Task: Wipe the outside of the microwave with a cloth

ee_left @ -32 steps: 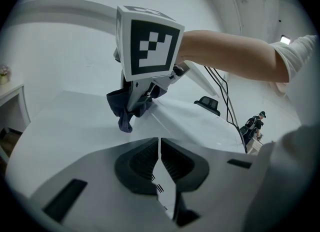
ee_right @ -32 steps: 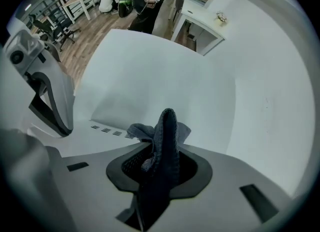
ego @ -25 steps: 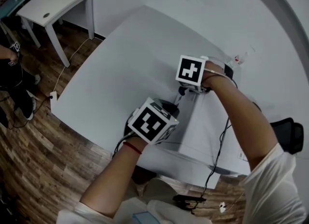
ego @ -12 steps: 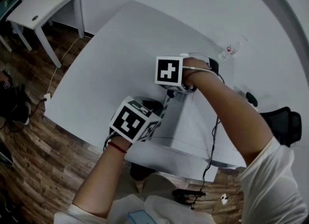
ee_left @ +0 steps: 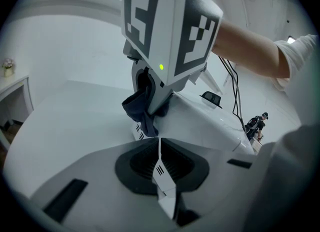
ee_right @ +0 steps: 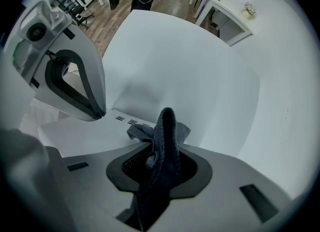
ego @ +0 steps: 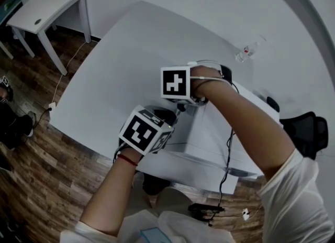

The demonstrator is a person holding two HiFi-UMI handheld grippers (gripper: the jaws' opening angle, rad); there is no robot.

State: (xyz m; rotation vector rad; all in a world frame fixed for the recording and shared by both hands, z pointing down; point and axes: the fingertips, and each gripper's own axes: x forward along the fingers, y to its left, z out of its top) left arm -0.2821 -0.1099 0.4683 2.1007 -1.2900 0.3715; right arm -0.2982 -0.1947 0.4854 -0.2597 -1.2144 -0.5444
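Though seemingly at microwave [ego: 220, 132] edge, cloth [ee_right: 162, 146].

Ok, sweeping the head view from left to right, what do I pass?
Small white side table → left tongs → right tongs, clamped on the cloth → clear bottle → black chair. The microwave spans under the tongs, so it is left out.

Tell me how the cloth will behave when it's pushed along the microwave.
Likely floppy: the cloth bunches and folds where the right gripper is shut on it. Probably light, since a simple pinch holds it while its loose end droops. On the smooth microwave it may crumple rather than slide flat.
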